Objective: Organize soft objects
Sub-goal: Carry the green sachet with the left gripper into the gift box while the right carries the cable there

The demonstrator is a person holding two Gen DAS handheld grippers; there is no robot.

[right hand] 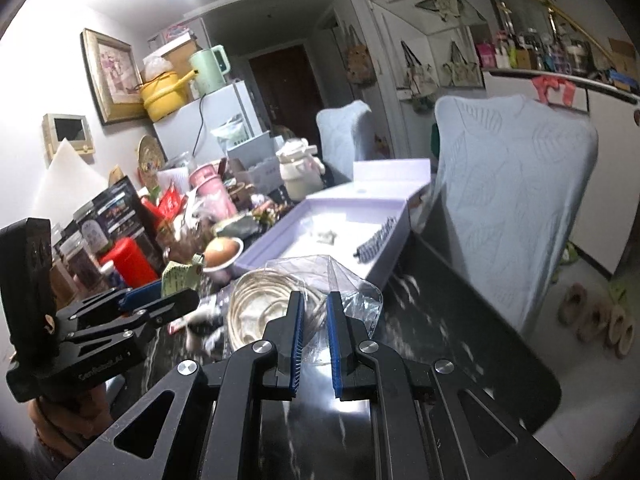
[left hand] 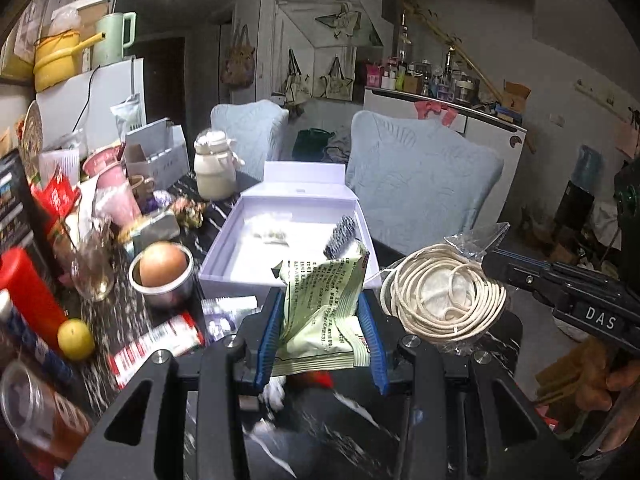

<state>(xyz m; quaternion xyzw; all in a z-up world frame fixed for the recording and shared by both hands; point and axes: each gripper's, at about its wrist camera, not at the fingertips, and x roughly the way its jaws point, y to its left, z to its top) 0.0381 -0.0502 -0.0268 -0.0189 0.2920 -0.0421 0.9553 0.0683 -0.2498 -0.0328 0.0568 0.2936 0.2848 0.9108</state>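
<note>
My left gripper (left hand: 320, 300) is shut on a pale green snack packet (left hand: 320, 304), held above the dark marble table in front of an open white box (left hand: 224, 248). The box holds a small packet (left hand: 272, 234) and a dark comb-like clip (left hand: 340, 236). A clear bag of coiled white cord (left hand: 444, 300) hangs to the right, pinched by my right gripper (right hand: 314, 304), whose blue pads (right hand: 296, 332) close on the plastic (right hand: 352, 300). The left gripper (right hand: 160, 300) with the green packet (right hand: 178, 278) shows in the right wrist view.
Clutter crowds the table's left: a metal cup with an egg (left hand: 162, 270), a lemon (left hand: 76, 338), a red canister (left hand: 28, 292), a red-white packet (left hand: 160, 340), a cream jar (left hand: 214, 170). Two pale blue chairs (left hand: 420, 176) stand behind the table. The table edge (right hand: 500, 300) runs right.
</note>
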